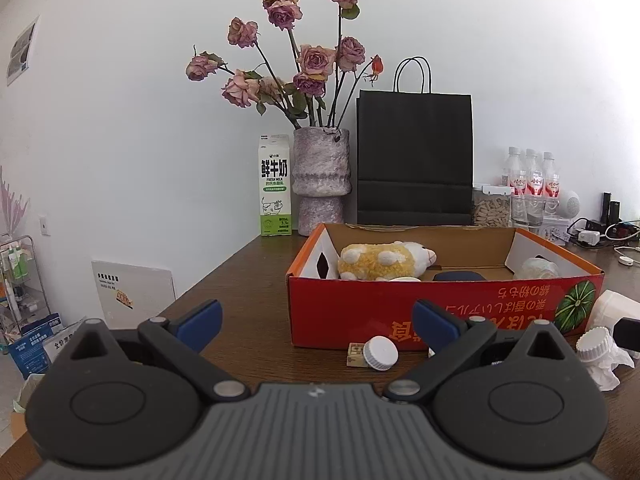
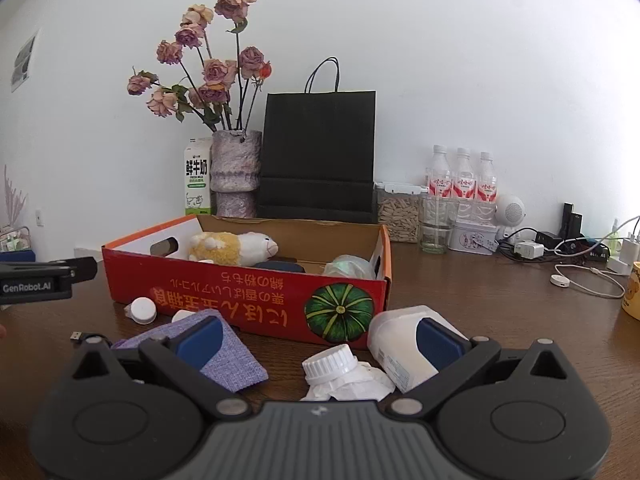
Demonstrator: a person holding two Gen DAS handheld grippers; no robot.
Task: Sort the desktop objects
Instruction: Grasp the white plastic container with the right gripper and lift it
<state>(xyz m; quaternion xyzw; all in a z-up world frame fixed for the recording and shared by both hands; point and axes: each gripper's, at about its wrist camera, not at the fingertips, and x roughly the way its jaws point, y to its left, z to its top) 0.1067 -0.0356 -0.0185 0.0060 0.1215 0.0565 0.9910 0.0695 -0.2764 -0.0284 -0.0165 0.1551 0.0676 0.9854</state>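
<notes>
- The red cardboard box with an upside-down pumpkin print sits at 12 o'clock from both grippers, open at the top, on the brown wooden desk.
- Inside it lie a yellow-and-white plush sheep at the left end, a dark blue object mid-box and a crumpled clear wrapper at the right end.
- In front of the box, a white bottle cap lies beside a small tan block at 1 o'clock from the left gripper.
- A lilac knitted cloth lies at 10 o'clock from the right gripper, a ribbed white cap on crumpled tissue at 12, and a white plastic bottle on its side at 1.
- Both pairs of jaws stand wide open and hold nothing.
- The dark blue object is mostly hidden by the box wall, so I cannot tell what it is; the bottle is partly covered by the right blue pad.
- The left gripper's black body enters the right wrist view at 9 o'clock, cut off by the edge.
- Against the white wall stand a milk carton, a vase of dried roses, a black paper bag, three water bottles, a jar and tangled chargers.
</notes>
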